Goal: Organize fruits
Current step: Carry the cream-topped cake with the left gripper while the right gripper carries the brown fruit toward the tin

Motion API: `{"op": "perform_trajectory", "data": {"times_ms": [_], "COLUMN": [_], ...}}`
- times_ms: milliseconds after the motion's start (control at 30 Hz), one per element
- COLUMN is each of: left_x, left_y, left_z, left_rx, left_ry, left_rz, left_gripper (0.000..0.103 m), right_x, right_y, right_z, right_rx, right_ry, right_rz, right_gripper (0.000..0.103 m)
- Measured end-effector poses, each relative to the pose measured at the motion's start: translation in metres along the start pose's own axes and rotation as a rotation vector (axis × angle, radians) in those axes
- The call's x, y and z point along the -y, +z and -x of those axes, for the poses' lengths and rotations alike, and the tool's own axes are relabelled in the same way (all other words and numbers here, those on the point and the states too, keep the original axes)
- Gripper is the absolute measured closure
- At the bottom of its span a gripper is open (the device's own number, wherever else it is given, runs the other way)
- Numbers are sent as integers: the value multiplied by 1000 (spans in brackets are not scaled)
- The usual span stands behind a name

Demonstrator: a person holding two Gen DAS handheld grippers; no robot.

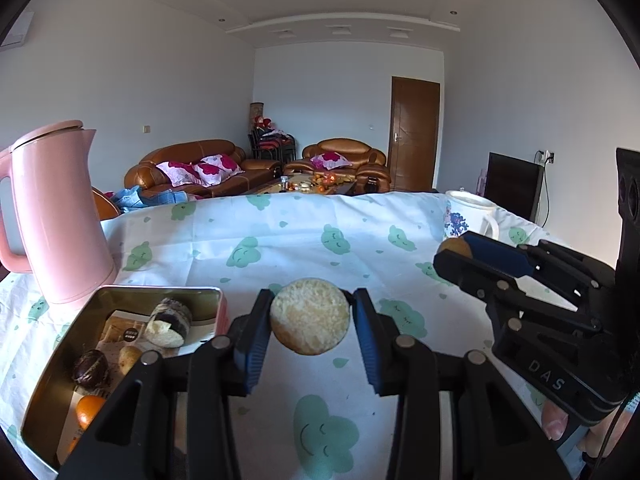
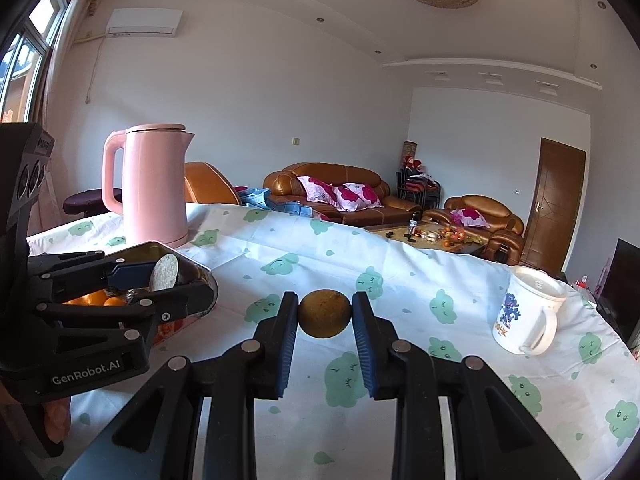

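the rectangular gold metal tin [image 1: 60, 364], at eight o'clock, already holds smooth oranges, a dark round fruit and a cut piece. the left gripper [image 1: 311, 322] clamps a pale, grainy disc-shaped fruit slice [image 1: 309, 316]; the right gripper [image 2: 325, 314] clamps a small, matte brown round fruit [image 2: 325, 314]. both likely go into the tin next.
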State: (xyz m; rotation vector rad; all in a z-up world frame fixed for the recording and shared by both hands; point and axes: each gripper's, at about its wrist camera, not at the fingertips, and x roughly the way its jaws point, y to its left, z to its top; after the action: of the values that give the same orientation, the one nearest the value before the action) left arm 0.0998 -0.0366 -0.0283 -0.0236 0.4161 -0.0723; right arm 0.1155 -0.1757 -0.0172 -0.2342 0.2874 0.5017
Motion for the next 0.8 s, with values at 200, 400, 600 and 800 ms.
{"op": "perform_trajectory", "data": {"times_ms": [200, 400, 600, 800], "left_x": [-11, -21, -32, -46], "left_y": [-3, -6, -9, -12], "left_z": [9, 17, 23, 30], "left_rx": [7, 13, 16, 19], "left_ry": [13, 21, 31, 47], "left_rz": [7, 15, 28, 47], "left_gripper": [61, 61, 61, 61], "right_x": [-16, -27, -39, -51], "right_y": [0, 1, 3, 6], "right_z": [0, -1, -3, -4], "right_rx": [-3, -7, -13, -18], "right_ry": [24, 44, 68, 98], "right_rz": [17, 31, 45, 54], "right_gripper": [74, 74, 74, 74]}}
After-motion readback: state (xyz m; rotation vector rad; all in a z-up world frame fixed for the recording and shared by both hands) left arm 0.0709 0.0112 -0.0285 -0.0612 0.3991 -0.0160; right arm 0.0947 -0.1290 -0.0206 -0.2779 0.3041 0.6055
